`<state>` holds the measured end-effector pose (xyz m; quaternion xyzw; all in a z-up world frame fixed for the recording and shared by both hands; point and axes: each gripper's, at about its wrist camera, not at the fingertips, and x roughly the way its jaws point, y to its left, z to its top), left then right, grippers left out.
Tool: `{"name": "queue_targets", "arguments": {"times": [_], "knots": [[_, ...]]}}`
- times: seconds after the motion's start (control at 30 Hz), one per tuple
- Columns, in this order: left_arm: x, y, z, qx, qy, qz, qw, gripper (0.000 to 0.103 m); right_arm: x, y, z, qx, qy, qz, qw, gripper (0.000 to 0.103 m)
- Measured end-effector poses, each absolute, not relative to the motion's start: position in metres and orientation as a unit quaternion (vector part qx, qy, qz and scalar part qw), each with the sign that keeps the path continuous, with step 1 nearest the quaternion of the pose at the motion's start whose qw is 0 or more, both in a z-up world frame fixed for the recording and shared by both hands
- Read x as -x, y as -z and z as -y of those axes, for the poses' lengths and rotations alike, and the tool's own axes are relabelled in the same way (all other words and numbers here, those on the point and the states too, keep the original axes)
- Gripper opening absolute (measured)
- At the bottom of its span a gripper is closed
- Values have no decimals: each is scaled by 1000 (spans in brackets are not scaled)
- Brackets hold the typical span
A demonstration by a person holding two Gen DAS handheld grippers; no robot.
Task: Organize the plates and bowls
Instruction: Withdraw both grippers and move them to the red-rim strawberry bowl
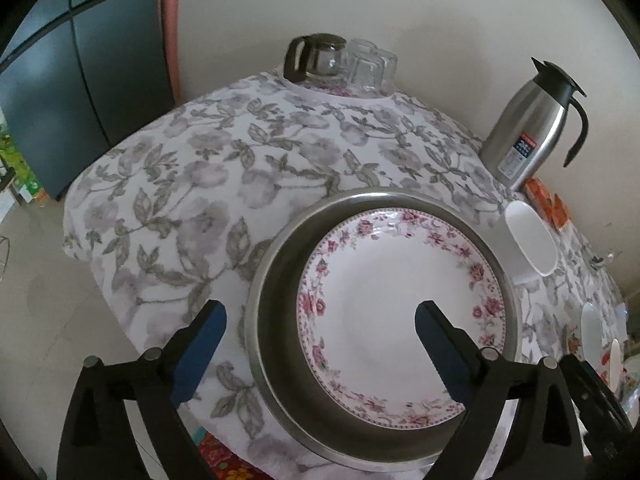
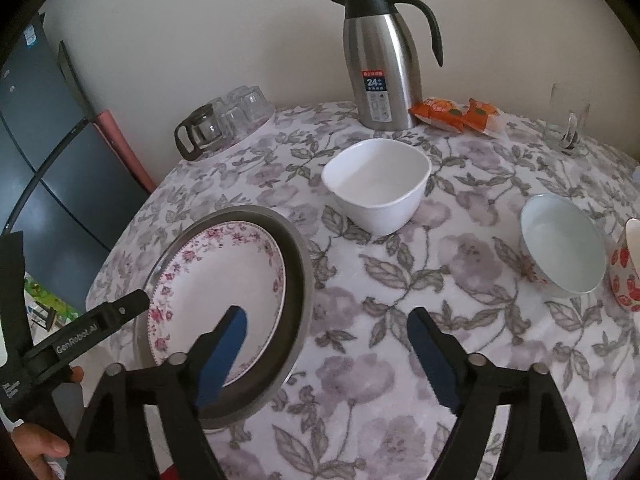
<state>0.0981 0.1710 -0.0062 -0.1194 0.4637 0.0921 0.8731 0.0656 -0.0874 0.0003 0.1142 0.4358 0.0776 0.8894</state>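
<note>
A white plate with a pink flower border lies inside a wide steel dish near the table's left edge. My left gripper is open above it, one finger outside the dish's left rim and one over the plate, holding nothing. My right gripper is also open, with its left finger over the plate and its right finger over bare cloth. A white square bowl stands behind the dish. To the right are a round white bowl and a strawberry-print cup.
At the back stand a steel thermos jug, a glass carafe with upturned glasses, orange snack packets and a tall glass. The flowered tablecloth drops off at the left. A hand holds the left gripper.
</note>
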Motion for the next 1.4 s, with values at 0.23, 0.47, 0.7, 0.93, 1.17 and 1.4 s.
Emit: {"name": "queue_targets", "arguments": {"times": [0.23,0.47,0.7,0.93,1.17,1.4], "knots": [[-92,-11,-156,103,-93,-421,896,97,-58,-8,104,-114,-66,-407,904,103],[-91,-31,-122,84,-62,-392,914,100,-54,-15,131,-132,-37,-387,912,103],[-94,-56,-71,68,10,-370,926,101,-47,-21,177,-150,17,-376,914,103],[-103,-63,-4,66,94,-386,915,101,-30,-28,242,-180,92,-354,913,103],[-99,-54,67,45,167,-403,899,101,-12,-25,307,-200,162,-343,904,103],[-92,-46,140,28,231,-407,883,100,9,-14,370,-248,210,-324,888,103]]}}
